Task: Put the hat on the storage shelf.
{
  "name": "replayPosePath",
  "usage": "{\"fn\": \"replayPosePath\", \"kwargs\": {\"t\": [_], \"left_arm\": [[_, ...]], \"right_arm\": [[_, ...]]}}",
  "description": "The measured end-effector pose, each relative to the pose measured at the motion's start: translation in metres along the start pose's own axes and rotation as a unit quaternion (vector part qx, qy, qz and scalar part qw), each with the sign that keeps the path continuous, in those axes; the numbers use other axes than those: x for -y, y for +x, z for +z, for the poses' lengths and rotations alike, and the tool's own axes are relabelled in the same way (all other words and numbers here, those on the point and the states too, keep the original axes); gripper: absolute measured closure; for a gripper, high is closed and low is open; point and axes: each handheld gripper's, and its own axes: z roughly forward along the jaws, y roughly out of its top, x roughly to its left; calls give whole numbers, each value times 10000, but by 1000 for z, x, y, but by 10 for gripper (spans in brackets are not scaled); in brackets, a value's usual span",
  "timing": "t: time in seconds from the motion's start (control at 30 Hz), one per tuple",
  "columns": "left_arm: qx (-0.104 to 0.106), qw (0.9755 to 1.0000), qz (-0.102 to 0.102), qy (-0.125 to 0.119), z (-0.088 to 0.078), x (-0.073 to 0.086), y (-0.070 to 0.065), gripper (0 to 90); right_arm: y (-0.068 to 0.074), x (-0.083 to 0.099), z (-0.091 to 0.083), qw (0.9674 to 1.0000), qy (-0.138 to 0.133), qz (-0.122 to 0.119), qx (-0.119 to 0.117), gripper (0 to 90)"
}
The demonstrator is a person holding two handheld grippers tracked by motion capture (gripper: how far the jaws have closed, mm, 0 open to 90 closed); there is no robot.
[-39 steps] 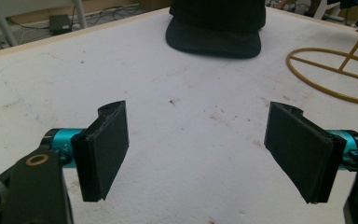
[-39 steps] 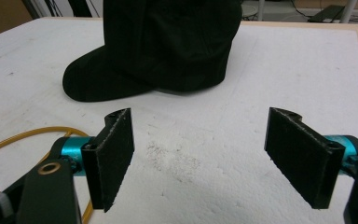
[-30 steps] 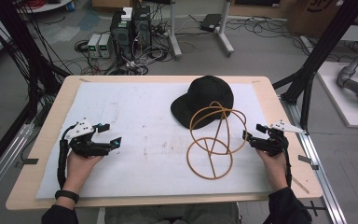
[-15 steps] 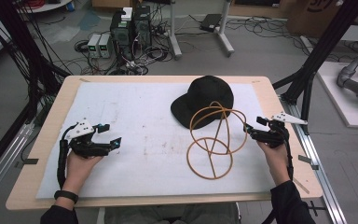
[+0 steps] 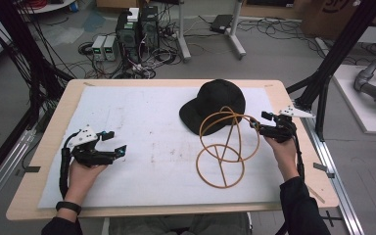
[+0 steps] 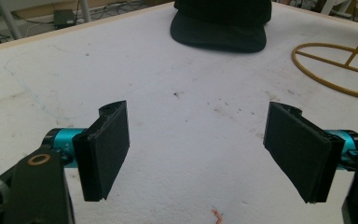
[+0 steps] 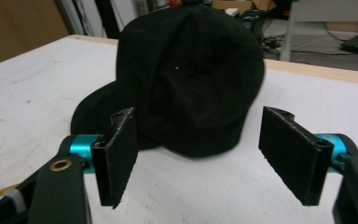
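A black cap (image 5: 214,105) lies on the white mat, right of centre and toward the far side. A gold wire stand (image 5: 225,147), a round base ring with tall loops, stands just in front of it. My right gripper (image 5: 256,122) hovers at the stand's right side and is open. The right gripper view shows nothing between the jaws of the right gripper (image 7: 198,154), with the cap (image 7: 191,74) straight ahead. My left gripper (image 5: 116,143) rests low at the mat's left, open and holding nothing. The left gripper view looks past the left gripper (image 6: 198,140) to the cap (image 6: 219,23) and the stand's base ring (image 6: 335,65).
The white mat (image 5: 142,122) covers most of the wooden table (image 5: 58,127). Black frame posts (image 5: 333,63) rise at the table's right, and cables and electronics boxes (image 5: 137,29) sit on the floor behind it.
My right gripper has moved away from the person, from beside the stand's base up toward the cap. The left gripper has stayed in place.
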Motion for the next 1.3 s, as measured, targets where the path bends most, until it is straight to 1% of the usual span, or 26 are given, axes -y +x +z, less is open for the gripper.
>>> {"fn": "replayPosePath", "kwargs": {"t": [0.03,0.07,0.2,0.23,0.27,0.33,0.4,0.43,0.53,0.6,0.63,0.7,0.73,0.77,0.8,0.83,0.87,0.9,0.97,1.07,1.17,1.3], "left_arm": [[7,10000,-17,-2,1,0,0,225],[-1,10000,-9,11,1,0,0,225],[3,10000,0,28,1,0,0,225],[2,10000,2,27,1,0,0,225],[-6,10000,-4,26,2,0,0,225],[-9,10000,-5,32,2,1,1,225],[-7,10000,-6,33,2,1,1,225],[-3,10000,-9,34,2,1,1,225],[6,10000,-22,41,2,1,0,225],[14,10000,-9,53,3,1,1,225],[14,10000,-9,53,3,1,1,225],[3,10000,-11,81,3,1,0,225],[7,10000,-9,79,3,1,0,225],[21,10000,-14,79,3,1,1,225],[9,10000,-6,81,3,1,1,225],[21,10000,-10,81,3,2,1,225],[17,10000,-29,83,3,2,1,225],[9,10000,-34,84,3,2,1,225],[3,9999,-22,104,4,2,1,225],[-1,9999,6,161,5,2,0,226],[5,9998,37,189,7,2,-1,228],[6,9998,57,204,7,2,-1,228]], "right_arm": [[0,-1,3,10000,22,-20,-37,289],[0,-5,11,9998,55,10,-175,295],[3,-17,25,9994,142,-80,-297,297],[3,-17,25,9994,142,-80,-297,297],[5,-23,32,9991,126,-132,-373,299],[8,-27,39,9988,150,-172,-427,299],[11,-30,45,9985,136,-263,-461,336],[12,-31,49,9982,195,-269,-494,334],[15,-32,58,9977,210,-305,-564,334],[17,-34,66,9972,273,-330,-613,336],[17,-34,66,9972,273,-330,-613,336],[23,-35,75,9969,287,-422,-602,367],[23,-35,75,9969,287,-422,-602,367],[23,-35,77,9968,277,-435,-604,394],[23,-32,83,9967,317,-441,-602,404],[22,-31,85,9965,356,-405,-632,414],[22,-30,87,9964,376,-428,-629,421],[21,-28,89,9963,422,-384,-640,422],[20,-27,91,9962,415,-364,-673,436],[19,-26,93,9962,423,-390,-657,471],[17,-25,96,9962,423,-336,-688,480],[17,-24,97,9962,411,-341,-693,506]]}}
